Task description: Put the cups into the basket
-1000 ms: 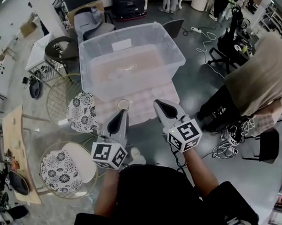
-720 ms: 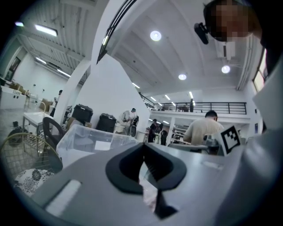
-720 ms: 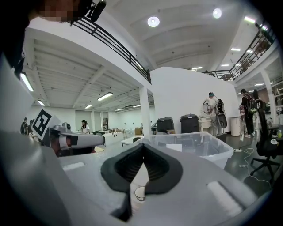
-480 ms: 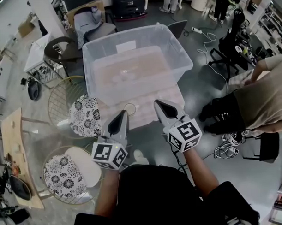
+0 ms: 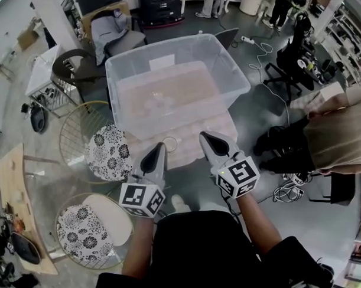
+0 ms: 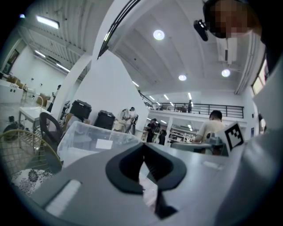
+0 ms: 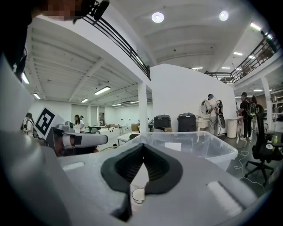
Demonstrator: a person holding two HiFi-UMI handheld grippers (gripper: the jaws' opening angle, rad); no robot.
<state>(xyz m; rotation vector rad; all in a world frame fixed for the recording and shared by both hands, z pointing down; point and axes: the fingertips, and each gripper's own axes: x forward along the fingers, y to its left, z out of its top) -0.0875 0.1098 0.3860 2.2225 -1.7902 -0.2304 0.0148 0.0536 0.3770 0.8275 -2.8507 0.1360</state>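
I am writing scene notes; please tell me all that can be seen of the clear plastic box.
The clear plastic storage box is large, rectangular and translucent, with a thick rolled rim and no lid. A white label is on its far wall. It stands upright on the pale pink table. Faint pale shapes lie inside, too blurred to name. A small cup stands on the table before its near wall, apart from it.

I hold my left gripper (image 5: 158, 148) and my right gripper (image 5: 205, 136) side by side ahead of my chest, forearms stretched forward, both pointing away from me, each with jaws closed tip to tip.
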